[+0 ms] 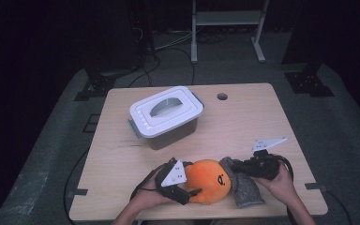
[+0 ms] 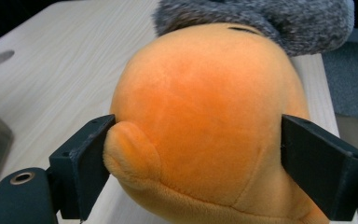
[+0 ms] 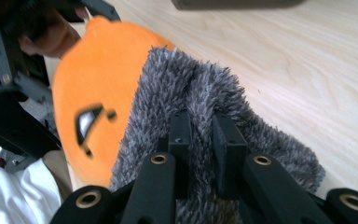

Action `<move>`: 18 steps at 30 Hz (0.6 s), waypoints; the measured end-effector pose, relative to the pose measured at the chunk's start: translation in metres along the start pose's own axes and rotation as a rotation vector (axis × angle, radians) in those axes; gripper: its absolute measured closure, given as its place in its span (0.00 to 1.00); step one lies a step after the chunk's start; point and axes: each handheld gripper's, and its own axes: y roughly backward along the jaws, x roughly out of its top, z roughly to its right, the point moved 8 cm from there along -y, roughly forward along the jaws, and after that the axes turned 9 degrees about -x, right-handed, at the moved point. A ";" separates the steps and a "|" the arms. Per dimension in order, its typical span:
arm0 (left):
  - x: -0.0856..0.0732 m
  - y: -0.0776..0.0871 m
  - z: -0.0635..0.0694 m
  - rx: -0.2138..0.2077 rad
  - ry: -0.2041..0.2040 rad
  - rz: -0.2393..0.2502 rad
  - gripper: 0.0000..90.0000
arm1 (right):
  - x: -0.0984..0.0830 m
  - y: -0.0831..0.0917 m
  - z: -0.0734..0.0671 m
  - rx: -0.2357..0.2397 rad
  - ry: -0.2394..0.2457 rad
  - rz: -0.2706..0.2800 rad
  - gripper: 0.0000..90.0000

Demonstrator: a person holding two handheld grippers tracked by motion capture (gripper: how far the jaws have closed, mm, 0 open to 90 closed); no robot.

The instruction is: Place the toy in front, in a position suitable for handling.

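At the lower centre of the pale wooden surface (image 1: 122,154), your left claw (image 2: 196,149) clamps the round orange plush toy (image 1: 207,180), steadying it, while your right claw (image 3: 200,135) pinches its fuzzy grey fabric cover (image 3: 205,93), apparently to pull it.

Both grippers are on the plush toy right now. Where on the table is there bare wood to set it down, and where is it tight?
Bare wood: the wide right half of the table, between the lidded box, the small hole and the right edge; also the front-left corner below the box. Crowded: the front edge, where the left gripper clamps the orange plush and the right gripper pinches its grey fuzzy part.
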 end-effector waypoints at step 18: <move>-0.002 0.000 -0.011 0.020 0.088 0.005 0.15 | 0.003 0.005 -0.009 -0.013 0.036 0.019 0.88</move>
